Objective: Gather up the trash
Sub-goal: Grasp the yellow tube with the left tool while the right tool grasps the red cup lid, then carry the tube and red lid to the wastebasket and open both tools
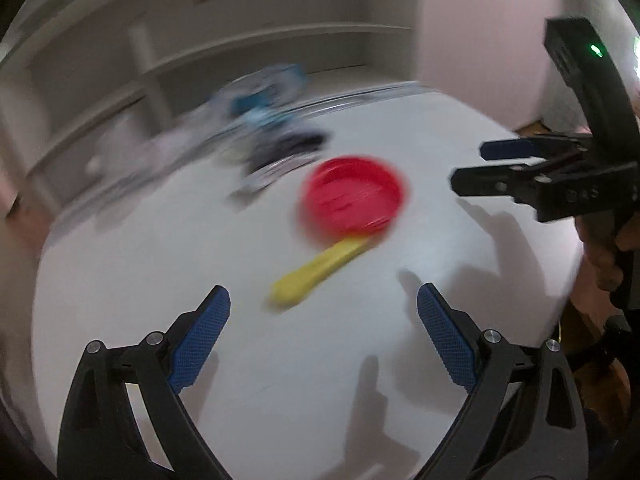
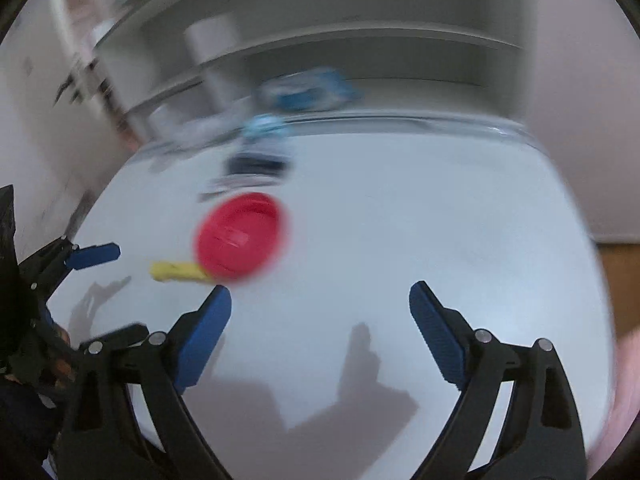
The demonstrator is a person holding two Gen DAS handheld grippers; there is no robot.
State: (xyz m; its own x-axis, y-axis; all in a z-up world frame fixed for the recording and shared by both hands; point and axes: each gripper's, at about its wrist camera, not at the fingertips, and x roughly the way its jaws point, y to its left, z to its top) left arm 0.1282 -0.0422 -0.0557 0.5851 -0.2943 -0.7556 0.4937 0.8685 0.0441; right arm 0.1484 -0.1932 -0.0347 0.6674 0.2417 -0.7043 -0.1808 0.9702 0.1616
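We see one red bowl (image 1: 354, 196) at frame centre on the white table (image 1: 240, 360), its contents too blurred to tell, one yellow piece (image 1: 316, 272) touching its lower rim, and blurred blue trash (image 1: 264, 100) at upper centre. Our left gripper (image 1: 323, 300) and right gripper (image 2: 320, 300) gape wide, holding nothing. Only the left view shows a green light (image 1: 596, 50).

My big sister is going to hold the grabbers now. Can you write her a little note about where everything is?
Left gripper: open, empty, over the white table, aimed at the yellow piece.
Right gripper: open, empty.
The yellow piece touches the red dish. Blurry wrappers and a blue-labelled item lie at the far edge.
Done: nothing picked up yet.
Left: collect all the trash. No bin is visible.
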